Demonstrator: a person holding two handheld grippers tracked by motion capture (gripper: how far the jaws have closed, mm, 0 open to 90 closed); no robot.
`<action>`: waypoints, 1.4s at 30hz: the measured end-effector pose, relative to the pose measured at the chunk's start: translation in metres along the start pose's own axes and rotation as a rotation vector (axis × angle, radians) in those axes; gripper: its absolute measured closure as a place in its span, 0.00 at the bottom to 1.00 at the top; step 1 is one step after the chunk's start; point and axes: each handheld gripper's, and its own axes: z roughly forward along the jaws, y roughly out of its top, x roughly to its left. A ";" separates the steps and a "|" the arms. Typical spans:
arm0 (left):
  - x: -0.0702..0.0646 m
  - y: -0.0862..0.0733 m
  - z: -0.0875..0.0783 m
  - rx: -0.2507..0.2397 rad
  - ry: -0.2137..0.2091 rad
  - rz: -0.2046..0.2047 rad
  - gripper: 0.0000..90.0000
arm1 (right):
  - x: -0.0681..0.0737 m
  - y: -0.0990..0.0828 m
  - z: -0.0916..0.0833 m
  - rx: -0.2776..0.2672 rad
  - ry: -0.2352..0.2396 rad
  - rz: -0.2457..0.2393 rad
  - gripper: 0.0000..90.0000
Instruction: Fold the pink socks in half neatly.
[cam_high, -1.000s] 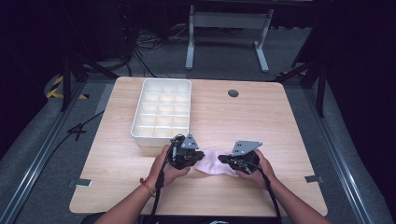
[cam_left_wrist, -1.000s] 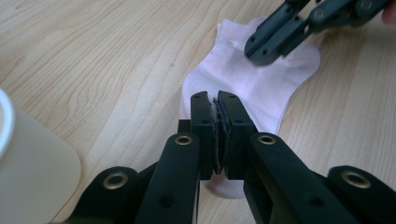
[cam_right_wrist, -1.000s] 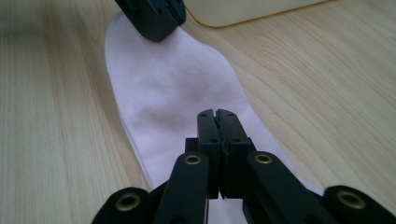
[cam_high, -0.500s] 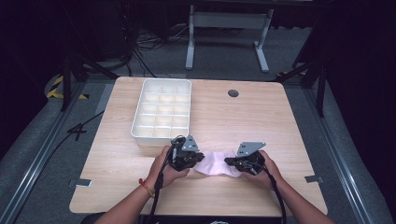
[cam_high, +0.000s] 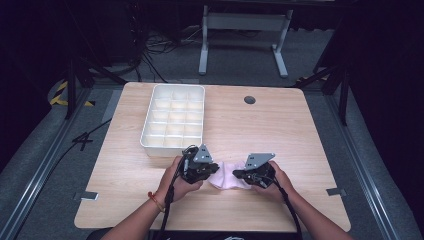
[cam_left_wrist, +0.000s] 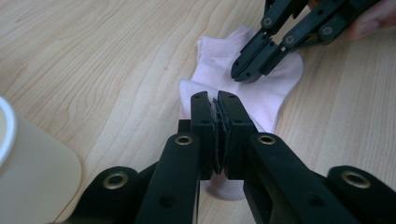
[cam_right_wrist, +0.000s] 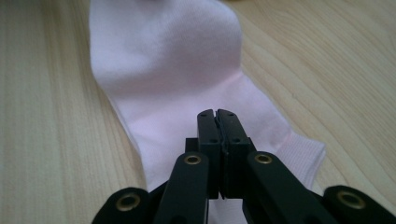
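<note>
— What lies there on the wood?

— A pale pink, soft knitted ankle sock (cam_high: 227, 176), flat on the light wooden tabletop (cam_high: 280, 130), near its front edge.

— How is it lying?

— Stretched out lengthwise, one end slightly bunched and raised into a soft hump (seen in the right gripper view (cam_right_wrist: 168, 60)). The other end shows a ribbed cuff, with a faint seam running across the fabric.

— Is it folded?

— Possibly doubled over in the left gripper view (cam_left_wrist: 261, 93); the layers are hard to tell apart.
</note>
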 end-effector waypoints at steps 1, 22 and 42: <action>0.000 0.000 0.000 -0.001 -0.003 -0.002 0.95 | 0.000 0.001 -0.001 -0.007 0.001 0.002 1.00; 0.002 0.007 -0.001 0.035 0.018 0.000 0.95 | -0.028 -0.025 -0.033 0.018 -0.067 0.070 0.99; -0.012 0.038 0.024 0.072 -0.030 0.075 0.95 | -0.025 -0.026 -0.022 0.029 -0.033 0.077 0.99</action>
